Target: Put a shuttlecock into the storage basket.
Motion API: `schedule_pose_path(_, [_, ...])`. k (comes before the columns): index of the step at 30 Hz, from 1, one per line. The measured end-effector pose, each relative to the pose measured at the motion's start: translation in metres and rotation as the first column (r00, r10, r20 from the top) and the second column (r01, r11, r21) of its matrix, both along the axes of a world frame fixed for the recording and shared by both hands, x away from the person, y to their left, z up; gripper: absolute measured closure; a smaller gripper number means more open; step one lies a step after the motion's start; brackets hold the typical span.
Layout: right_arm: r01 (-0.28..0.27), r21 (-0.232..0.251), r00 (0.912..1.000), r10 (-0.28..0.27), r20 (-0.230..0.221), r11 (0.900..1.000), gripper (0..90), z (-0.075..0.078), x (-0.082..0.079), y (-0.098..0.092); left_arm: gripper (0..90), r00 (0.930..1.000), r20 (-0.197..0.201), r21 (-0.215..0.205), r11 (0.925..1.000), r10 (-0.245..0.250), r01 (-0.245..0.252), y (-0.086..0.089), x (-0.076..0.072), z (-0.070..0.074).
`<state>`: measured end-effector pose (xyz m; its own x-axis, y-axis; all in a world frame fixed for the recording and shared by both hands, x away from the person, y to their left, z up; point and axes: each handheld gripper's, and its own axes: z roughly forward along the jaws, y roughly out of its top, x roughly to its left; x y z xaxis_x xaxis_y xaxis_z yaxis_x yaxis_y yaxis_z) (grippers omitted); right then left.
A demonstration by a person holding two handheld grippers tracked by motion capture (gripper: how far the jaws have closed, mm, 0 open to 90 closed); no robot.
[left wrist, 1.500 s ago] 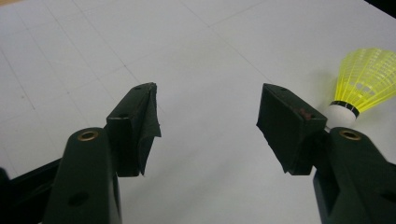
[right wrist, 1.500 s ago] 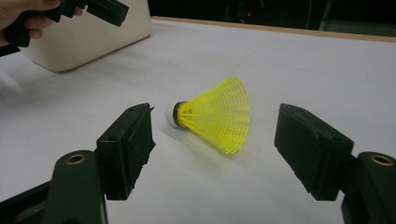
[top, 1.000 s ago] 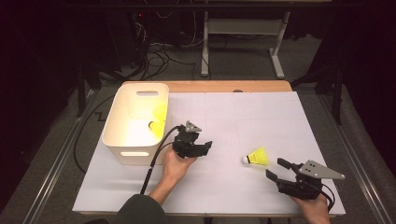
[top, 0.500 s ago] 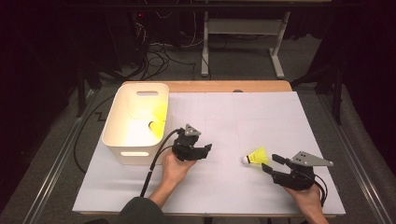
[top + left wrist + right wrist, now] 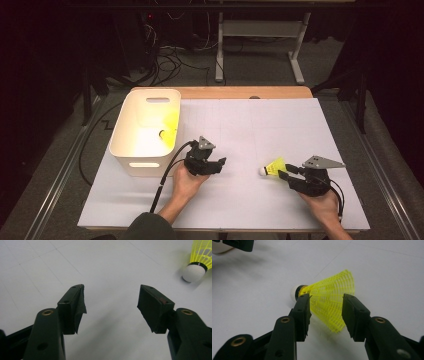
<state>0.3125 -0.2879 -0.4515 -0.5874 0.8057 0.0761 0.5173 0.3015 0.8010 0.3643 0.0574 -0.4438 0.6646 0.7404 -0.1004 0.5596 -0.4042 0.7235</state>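
shuttlecock [image 5: 329, 300] skirt partly hidden behind closing right gripper [image 5: 325, 315] fingers.

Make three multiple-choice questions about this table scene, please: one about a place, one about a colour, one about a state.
1. Where does the shuttlecock on the table lie?
A. in front of the right gripper
B. under the bin
C. on the floor

2. What colour is its skirt?
A. red
B. yellow
C. blue

3. How are the jaws of the left gripper?
A. shut on a ball
B. shut on a cable
C. open, with nothing between them

Key: 1 A, its skirt sits between that gripper's jaws; 2 B, the mesh is bright yellow; 3 C, bare table shows between them.
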Motion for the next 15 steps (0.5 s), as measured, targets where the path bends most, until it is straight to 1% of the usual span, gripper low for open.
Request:
schedule_pose_path(1, [0.001,0.003,1.0000,-0.001,-0.007,1.000,62.2,-0.0002,0.0008,0.0005,39.4,1.0000,-0.001,-0.003,1.0000,0.001,-0.001,0.0008,-0.0001,-0.0003])
schedule_pose_path(7, [-0.009,-0.002,0.9999,0.008,-0.015,1.000,71.8,-0.0014,0.0044,0.0011,39.2,1.0000,-0.007,-0.009,1.0000,0.000,0.000,0.0032,-0.0004,-0.0029])
schedule_pose_path(11, [-0.030,-0.005,0.9993,0.030,-0.020,1.000,77.4,-0.0022,0.0062,0.0021,39.1,0.9999,-0.010,-0.009,1.0000,-0.004,0.004,0.0039,-0.0001,-0.0039])
schedule_pose_path(15, [-0.044,0.005,0.9986,0.044,-0.028,0.999,82.1,-0.0021,0.0071,0.0023,39.1,0.9999,-0.006,-0.012,0.9999,-0.009,0.009,0.0041,0.0001,-0.0036])
